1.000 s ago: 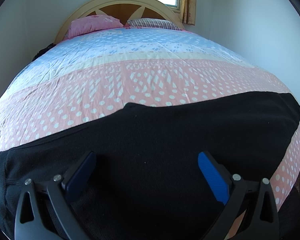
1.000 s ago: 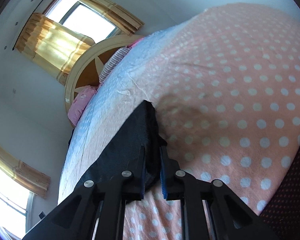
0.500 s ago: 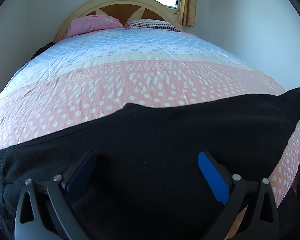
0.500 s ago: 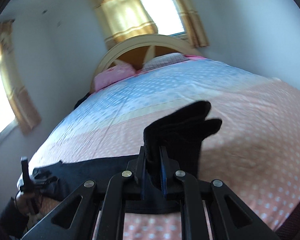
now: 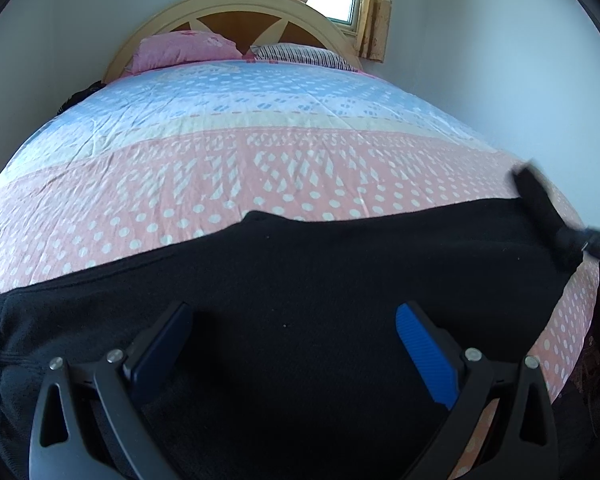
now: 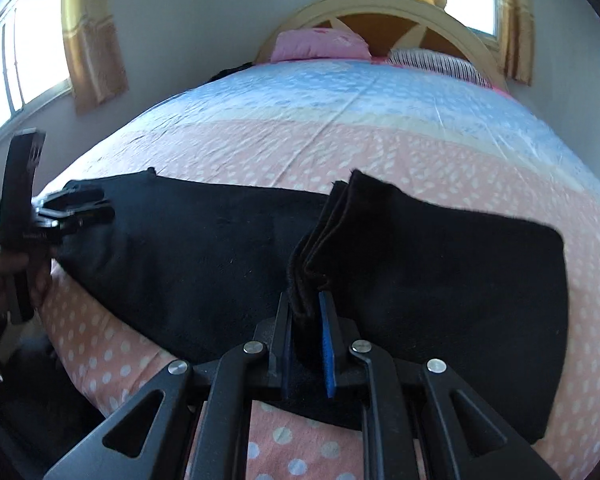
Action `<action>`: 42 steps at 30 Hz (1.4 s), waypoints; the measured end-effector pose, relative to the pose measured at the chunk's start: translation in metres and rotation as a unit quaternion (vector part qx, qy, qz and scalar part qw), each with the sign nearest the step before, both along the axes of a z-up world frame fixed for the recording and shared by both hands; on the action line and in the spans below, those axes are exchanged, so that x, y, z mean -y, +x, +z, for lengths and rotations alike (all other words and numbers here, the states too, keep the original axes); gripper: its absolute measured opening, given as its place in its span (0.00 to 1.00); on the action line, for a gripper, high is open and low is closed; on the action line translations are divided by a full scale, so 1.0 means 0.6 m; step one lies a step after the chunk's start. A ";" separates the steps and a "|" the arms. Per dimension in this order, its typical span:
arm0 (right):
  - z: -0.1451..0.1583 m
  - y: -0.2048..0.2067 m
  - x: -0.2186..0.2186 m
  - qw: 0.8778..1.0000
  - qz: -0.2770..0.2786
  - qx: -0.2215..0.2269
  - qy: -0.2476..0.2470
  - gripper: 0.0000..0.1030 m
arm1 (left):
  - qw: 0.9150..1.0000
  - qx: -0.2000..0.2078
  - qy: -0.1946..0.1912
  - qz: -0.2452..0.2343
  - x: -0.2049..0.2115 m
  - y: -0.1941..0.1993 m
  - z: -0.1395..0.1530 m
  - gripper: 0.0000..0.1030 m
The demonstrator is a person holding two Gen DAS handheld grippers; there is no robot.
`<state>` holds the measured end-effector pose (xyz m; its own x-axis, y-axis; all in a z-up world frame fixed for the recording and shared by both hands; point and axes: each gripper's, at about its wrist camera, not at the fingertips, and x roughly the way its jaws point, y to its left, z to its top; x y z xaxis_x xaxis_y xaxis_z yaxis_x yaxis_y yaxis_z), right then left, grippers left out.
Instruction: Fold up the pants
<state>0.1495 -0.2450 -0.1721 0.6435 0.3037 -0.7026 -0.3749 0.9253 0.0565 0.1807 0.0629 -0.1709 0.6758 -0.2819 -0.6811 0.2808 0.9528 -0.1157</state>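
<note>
Black pants [image 5: 300, 280] lie across the near end of the bed, laid sideways. My left gripper [image 5: 292, 344] is open just above the pants near their waist end, holding nothing. My right gripper [image 6: 306, 320] is shut on the leg-cuff end of the pants [image 6: 340, 216] and holds it lifted and doubled back over the rest of the cloth [image 6: 188, 240]. The left gripper also shows in the right wrist view [image 6: 76, 208], at the far left end of the pants. The right gripper with the raised cuff shows blurred in the left wrist view [image 5: 540, 208].
The bed [image 5: 260, 168] has a pink and blue dotted cover. A pink pillow [image 5: 180, 48] and a striped pillow [image 5: 300, 54] lie by the curved wooden headboard [image 6: 384, 12]. Walls stand close on both sides, with curtained windows [image 6: 92, 40].
My right gripper has carried the cuff end up and leftward over the pants, swinging its view from the wall to the bed. The left gripper has stayed open in place.
</note>
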 end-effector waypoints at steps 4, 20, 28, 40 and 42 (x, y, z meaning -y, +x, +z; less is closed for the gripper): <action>0.029 -0.019 0.038 0.999 0.018 0.002 0.041 0.37 | 1.000 0.008 -0.019 -0.013 0.015 -0.015 0.021 1.00; 0.033 -0.033 0.227 0.967 -0.155 0.057 0.192 0.48 | 0.984 -0.059 -0.087 -0.144 0.286 0.053 0.060 0.95; 0.031 -0.041 0.238 0.965 -0.169 0.069 0.187 0.53 | 0.982 -0.090 -0.072 -0.150 0.362 0.073 0.029 0.79; 0.027 -0.037 0.249 0.961 -0.187 0.066 0.194 0.54 | 0.981 -0.087 -0.069 -0.159 0.395 0.057 0.033 0.63; 0.027 -0.038 0.252 0.960 -0.191 0.069 0.192 0.54 | 0.983 -0.086 -0.064 -0.152 0.395 0.061 0.034 0.45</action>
<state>0.1270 -0.3960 -0.1559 0.8388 0.2469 -0.4853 -0.0416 0.9177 0.3950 0.2173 -0.1739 -0.1507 0.4248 -0.5438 -0.7238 0.5161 0.8023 -0.2998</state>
